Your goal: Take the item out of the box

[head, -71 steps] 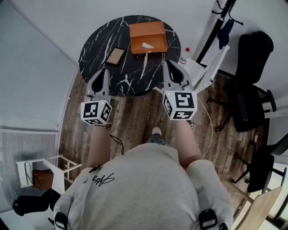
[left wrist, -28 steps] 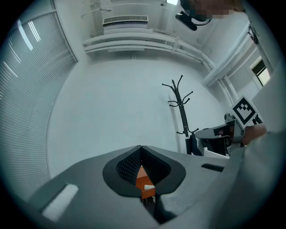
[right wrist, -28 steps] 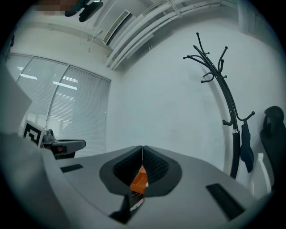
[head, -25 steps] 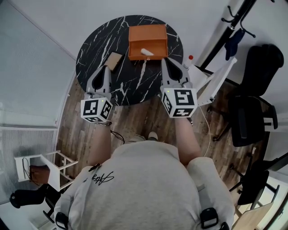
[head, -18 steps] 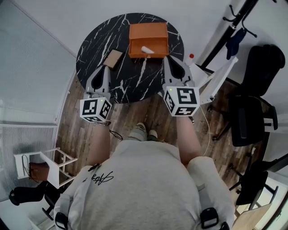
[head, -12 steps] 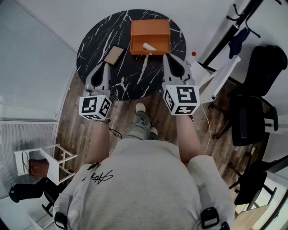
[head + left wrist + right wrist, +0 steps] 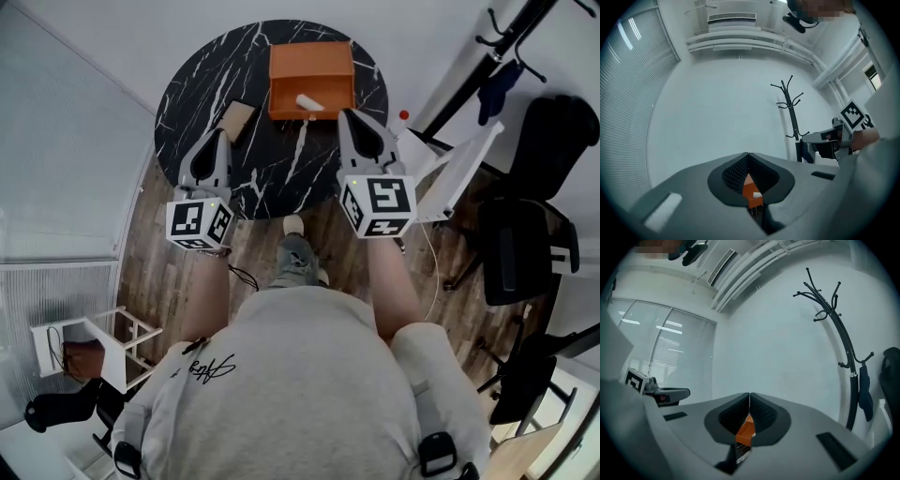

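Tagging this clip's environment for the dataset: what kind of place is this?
Probably an office or small meeting room. A black swivel office chair stands on wood-look flooring, a coat stand is by the plain white wall, and slatted window blinds cover one side. The round marble-look table fits that too.

Box sits on the far side of worktop, item in its near part. Flat pad left of box, a bit nearer. Left tool over near-left rim, tip just before pad. Right tool by box's near-right corner (touching or not, can't tell). Bottle right of worktop.
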`<state>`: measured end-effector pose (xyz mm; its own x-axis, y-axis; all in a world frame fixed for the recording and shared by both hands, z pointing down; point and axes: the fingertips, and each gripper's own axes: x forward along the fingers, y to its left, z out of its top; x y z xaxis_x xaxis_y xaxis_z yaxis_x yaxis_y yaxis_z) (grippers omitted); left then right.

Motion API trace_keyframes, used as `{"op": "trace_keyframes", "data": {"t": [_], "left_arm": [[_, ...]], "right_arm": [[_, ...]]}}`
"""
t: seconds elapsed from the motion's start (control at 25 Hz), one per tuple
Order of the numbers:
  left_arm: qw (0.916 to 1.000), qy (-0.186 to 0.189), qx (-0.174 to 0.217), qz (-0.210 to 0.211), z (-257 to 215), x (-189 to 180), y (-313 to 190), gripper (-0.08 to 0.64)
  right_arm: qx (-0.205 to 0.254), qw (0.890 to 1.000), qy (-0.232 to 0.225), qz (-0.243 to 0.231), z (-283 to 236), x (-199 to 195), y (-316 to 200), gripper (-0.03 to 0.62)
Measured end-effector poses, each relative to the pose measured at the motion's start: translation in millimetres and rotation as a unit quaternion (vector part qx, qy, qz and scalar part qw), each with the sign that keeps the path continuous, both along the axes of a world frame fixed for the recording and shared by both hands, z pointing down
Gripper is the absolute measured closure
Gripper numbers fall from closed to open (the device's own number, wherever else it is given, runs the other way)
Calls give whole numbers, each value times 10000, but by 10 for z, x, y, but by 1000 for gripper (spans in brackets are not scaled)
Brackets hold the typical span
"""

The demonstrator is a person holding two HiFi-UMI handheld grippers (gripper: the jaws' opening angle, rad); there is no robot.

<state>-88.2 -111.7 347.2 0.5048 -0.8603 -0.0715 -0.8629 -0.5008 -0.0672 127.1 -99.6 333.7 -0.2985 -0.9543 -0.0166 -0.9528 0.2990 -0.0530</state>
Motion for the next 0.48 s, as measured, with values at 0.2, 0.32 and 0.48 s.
{"op": "trace_keyframes", "data": {"t": [0.2,0.32,0.48], "left_arm": [[10000,-4,-39,44,59,-4,-227,557],[10000,6,-51,80,86,5,-384,557],[9999,6,-43,142,75,33,-598,557]], "right_arm": [[-89,10000,14,33,89,-6,-214,581],[-105,9999,20,31,118,-30,-365,581],[-105,9999,9,42,109,-47,-576,581]]}}
